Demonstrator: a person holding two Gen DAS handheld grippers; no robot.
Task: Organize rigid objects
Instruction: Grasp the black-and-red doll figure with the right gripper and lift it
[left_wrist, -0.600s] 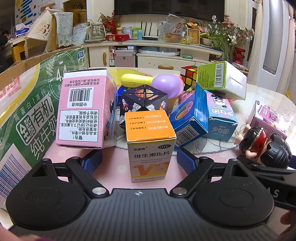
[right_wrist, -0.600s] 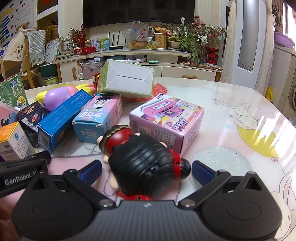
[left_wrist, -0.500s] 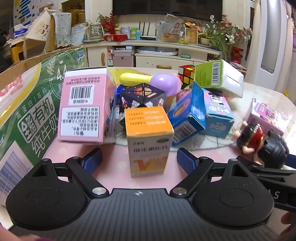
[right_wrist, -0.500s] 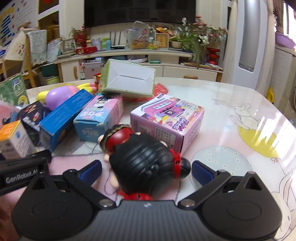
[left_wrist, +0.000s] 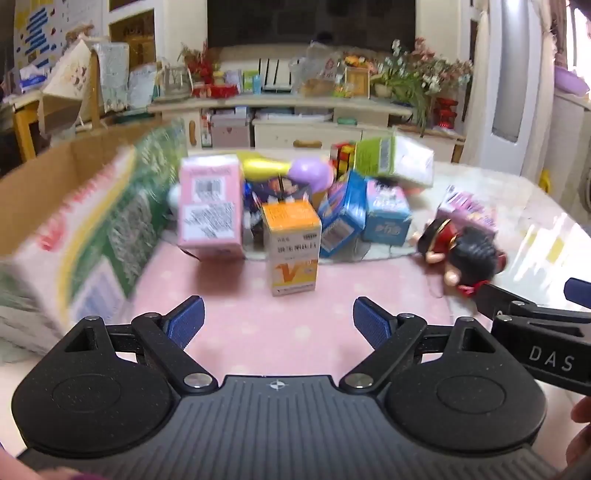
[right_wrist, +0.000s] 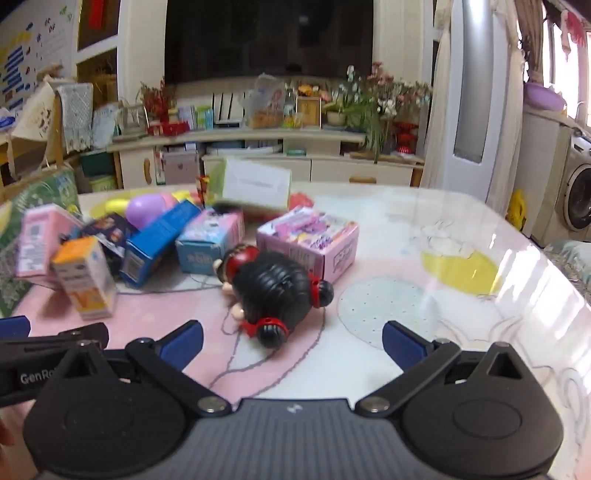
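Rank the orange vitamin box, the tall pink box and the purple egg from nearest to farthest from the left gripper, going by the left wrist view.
From the left gripper:
1. Orange vitamin box, straight ahead.
2. Tall pink box, ahead-left.
3. Purple egg, behind both, at the back.

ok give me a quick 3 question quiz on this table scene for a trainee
1. True or false: the left gripper is shut on the orange vitamin box.
2. Multiple choice: in the right wrist view, what lies nearest ahead of the right gripper? A) the Rubik's cube B) the black-haired doll C) the purple egg
3. Fill in: the cardboard carton stands on the ____ side of the left wrist view.

Key
1. False: its jaws are open, and the box stands upright on the table ahead of the fingertips, apart from them.
2. B: the doll lies on its side, just beyond the open jaws.
3. Left.
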